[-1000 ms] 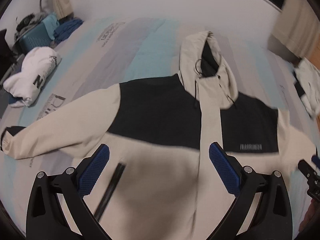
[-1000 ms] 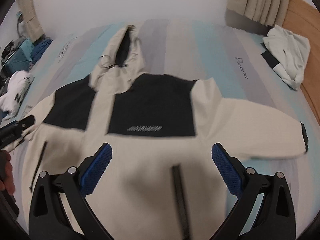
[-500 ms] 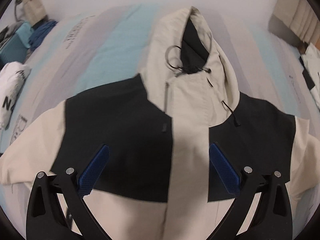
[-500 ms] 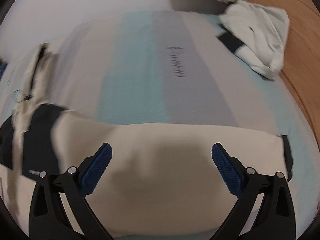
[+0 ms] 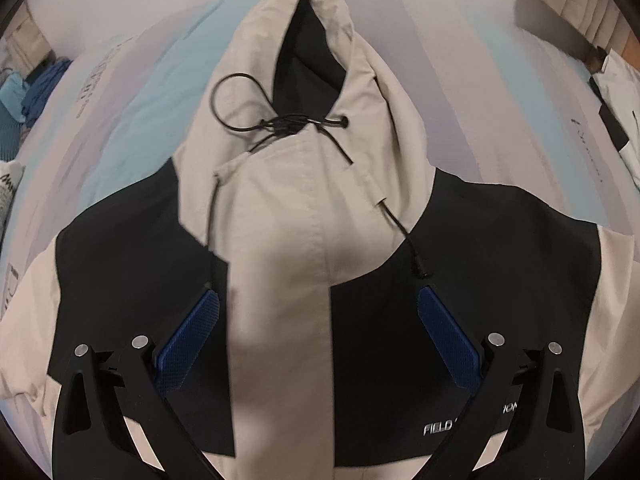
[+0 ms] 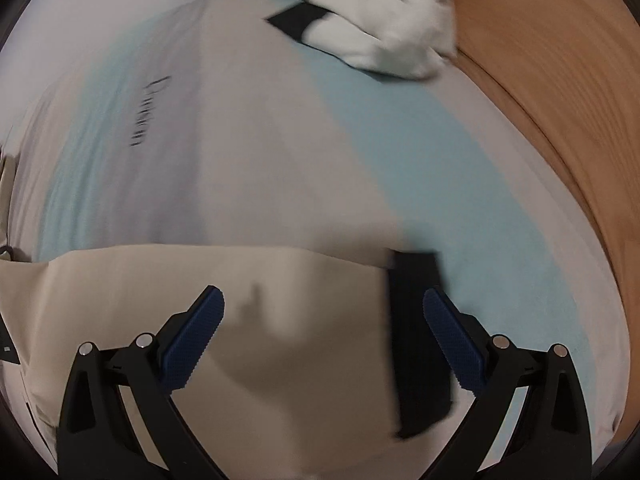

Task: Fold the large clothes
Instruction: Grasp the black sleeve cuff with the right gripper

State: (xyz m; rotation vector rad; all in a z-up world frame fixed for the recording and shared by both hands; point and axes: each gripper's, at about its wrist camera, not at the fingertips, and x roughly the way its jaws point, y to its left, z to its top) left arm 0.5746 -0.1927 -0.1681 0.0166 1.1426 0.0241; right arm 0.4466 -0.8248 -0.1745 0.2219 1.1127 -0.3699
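Observation:
A beige and black hooded jacket (image 5: 288,240) lies flat, front up, on a striped bed cover. Its hood (image 5: 312,80) with black drawcords points away from me. My left gripper (image 5: 318,300) is open and empty, just above the chest below the collar. In the right wrist view the jacket's beige sleeve (image 6: 200,300) runs across the bed and ends in a black cuff (image 6: 416,328). My right gripper (image 6: 324,308) is open and empty, low over the sleeve end, with the cuff just inside its right finger.
The bed cover (image 6: 280,140) has grey, white and pale blue stripes. A crumpled white and black garment (image 6: 380,20) lies at the far right by a wooden headboard (image 6: 560,100). Blue clothes (image 5: 36,92) sit at the far left edge.
The left gripper has moved forward from the jacket's lower body to its collar. The right gripper has swung right along the sleeve to the cuff. Both stayed open.

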